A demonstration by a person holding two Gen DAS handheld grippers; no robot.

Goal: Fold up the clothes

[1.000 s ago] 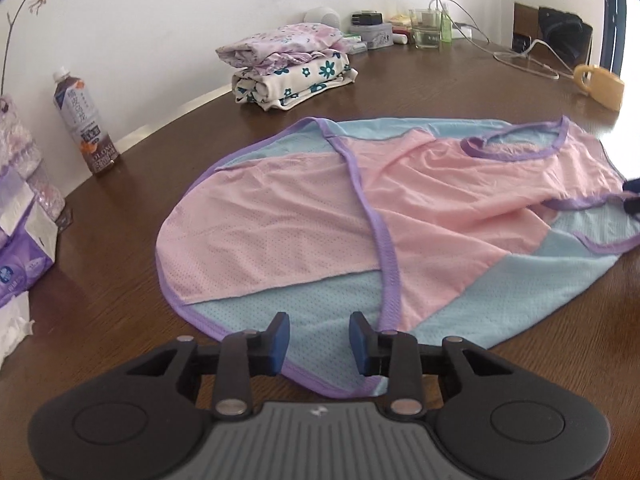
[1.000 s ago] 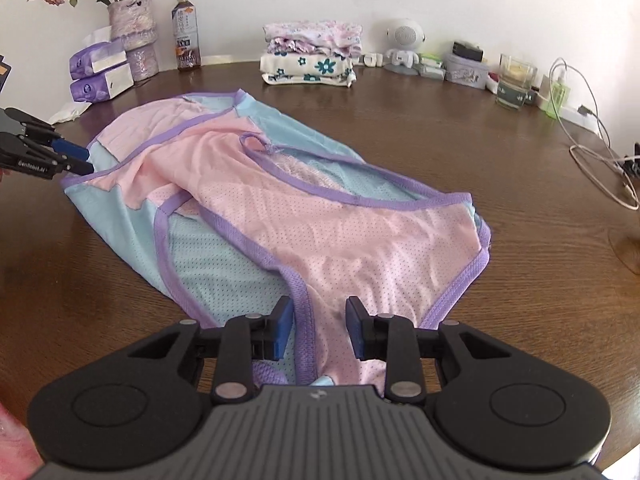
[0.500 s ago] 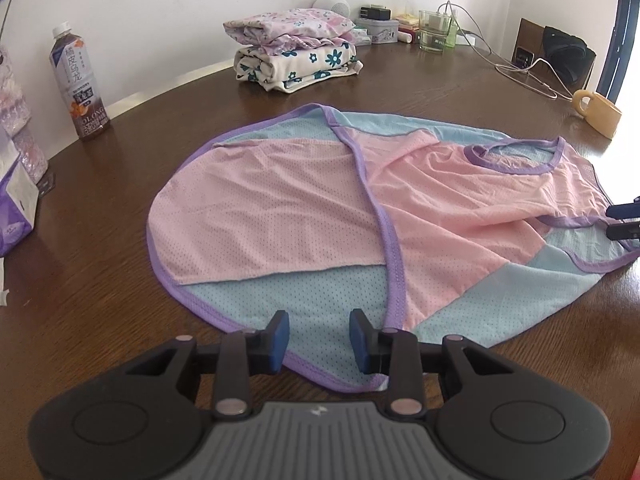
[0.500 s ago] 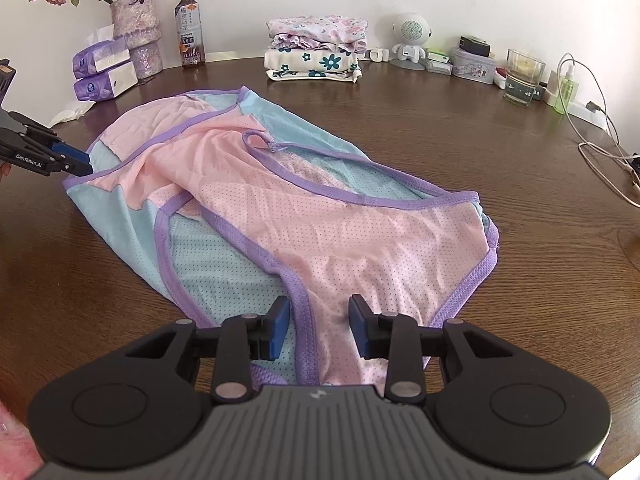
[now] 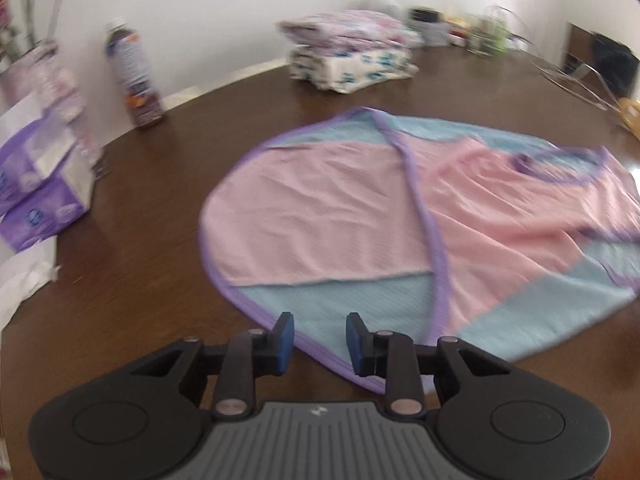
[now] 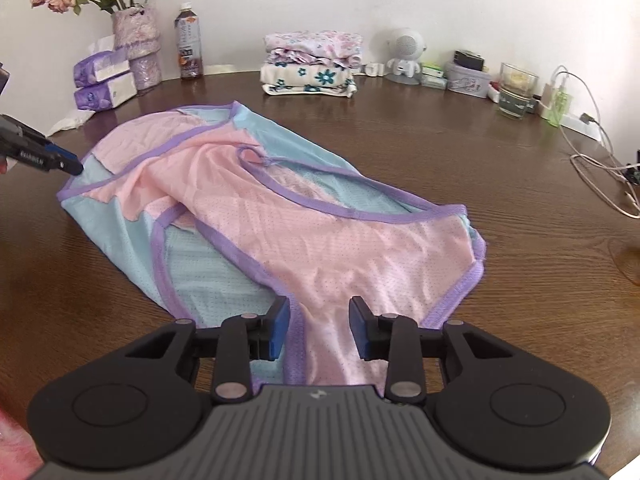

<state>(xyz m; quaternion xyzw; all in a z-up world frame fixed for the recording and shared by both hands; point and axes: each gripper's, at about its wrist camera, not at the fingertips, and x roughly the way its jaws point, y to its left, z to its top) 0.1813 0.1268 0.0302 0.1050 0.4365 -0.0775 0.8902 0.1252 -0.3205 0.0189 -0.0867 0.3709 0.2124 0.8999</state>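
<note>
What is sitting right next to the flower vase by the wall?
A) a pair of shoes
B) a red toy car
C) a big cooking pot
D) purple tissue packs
D: in the right wrist view, two purple tissue packs are stacked beside the vase holding the flowers, at the back of the table near the wall.

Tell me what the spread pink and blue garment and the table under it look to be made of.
The garment looks like a thin, light synthetic mesh: rows of tiny holes dot the pink and blue panels, it has a faint sheen, and purple binding edges it. The table appears to be dark wood or wood veneer with a glossy finish: grain lines show and it reflects light.
</note>
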